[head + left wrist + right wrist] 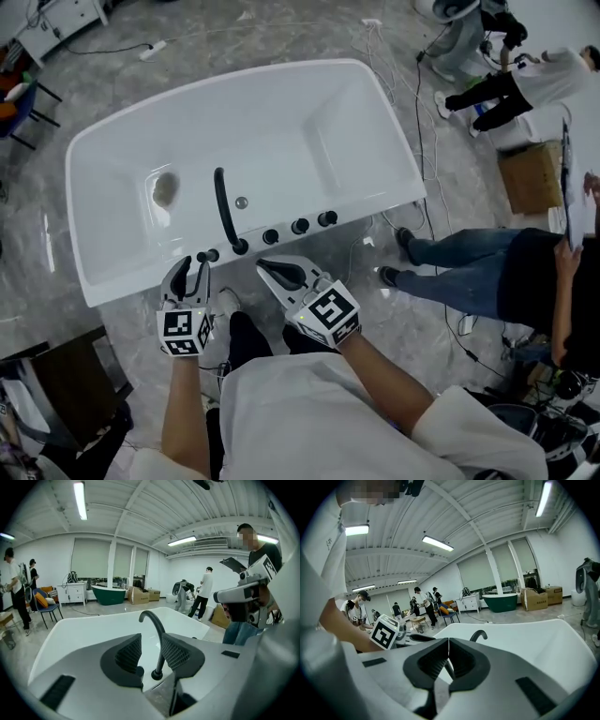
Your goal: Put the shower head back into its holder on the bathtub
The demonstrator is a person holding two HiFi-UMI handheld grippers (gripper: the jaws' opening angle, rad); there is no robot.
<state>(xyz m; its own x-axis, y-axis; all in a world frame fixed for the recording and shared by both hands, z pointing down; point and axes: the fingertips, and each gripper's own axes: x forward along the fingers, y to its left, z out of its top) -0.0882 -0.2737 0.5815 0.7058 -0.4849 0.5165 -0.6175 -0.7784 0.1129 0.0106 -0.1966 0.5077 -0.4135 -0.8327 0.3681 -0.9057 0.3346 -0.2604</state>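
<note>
The left gripper (193,267) holds its fingers apart and empty, the right gripper (272,270) holds them together. Low in the frame beside the glossy white bathtub (141,277), either may knock the curved black metal spout (223,208).

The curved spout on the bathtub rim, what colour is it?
The spout is black, clearest in the head view.

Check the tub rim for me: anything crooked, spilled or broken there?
Nothing stands out. The black spout stands upright on the bathtub rim, the knobs sit in a row, and no spill shows.
</note>
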